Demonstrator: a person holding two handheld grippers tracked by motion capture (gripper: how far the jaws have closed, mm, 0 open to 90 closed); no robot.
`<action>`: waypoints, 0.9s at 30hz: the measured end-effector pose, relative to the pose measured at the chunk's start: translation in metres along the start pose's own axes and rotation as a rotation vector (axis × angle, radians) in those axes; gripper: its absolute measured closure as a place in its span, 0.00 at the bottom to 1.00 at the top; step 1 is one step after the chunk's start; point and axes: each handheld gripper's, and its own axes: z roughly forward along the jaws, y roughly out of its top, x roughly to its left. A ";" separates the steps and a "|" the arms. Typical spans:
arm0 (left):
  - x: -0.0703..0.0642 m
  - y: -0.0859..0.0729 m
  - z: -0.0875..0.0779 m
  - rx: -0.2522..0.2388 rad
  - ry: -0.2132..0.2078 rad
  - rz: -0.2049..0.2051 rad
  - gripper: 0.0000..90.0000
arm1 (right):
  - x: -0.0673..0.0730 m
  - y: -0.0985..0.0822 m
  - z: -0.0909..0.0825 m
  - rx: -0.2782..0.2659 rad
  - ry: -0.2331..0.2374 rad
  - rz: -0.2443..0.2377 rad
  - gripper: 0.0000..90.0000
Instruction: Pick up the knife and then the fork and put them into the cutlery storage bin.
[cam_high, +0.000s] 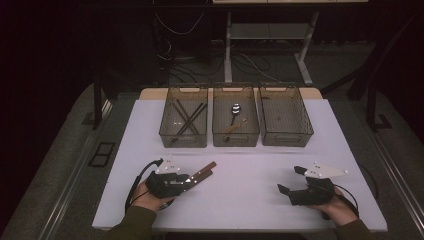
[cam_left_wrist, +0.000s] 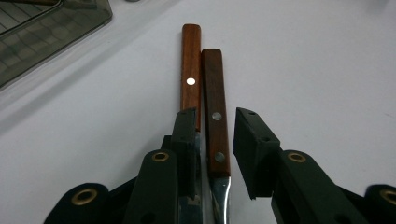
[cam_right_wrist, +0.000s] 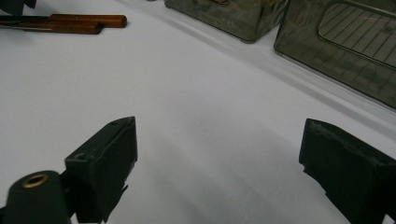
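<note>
Two knives with brown wooden handles lie side by side on the white table, in front of the left bin. In the left gripper view the left knife and the right knife run between the jaws of my left gripper, blades toward the camera. The left pad sits against the left knife. The right pad stands clear of the right handle, so the left gripper is open around them. My right gripper rests at the table's right front, wide open and empty.
Three smoky clear bins stand in a row at the back. The left bin holds dark sticks, the middle bin a spoon and a wooden piece, and the right bin looks bare. The knife handles lie far left in the right gripper view.
</note>
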 end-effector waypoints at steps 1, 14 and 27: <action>-0.001 0.000 0.000 0.001 0.002 0.004 0.76 | 0.000 0.000 0.000 0.001 0.001 0.000 0.13; -0.007 -0.001 0.009 0.083 0.021 0.034 0.80 | 0.000 0.000 0.000 0.001 0.000 -0.001 0.13; -0.010 -0.001 0.014 0.120 0.007 0.089 0.81 | 0.000 0.001 -0.001 0.003 0.021 0.010 0.13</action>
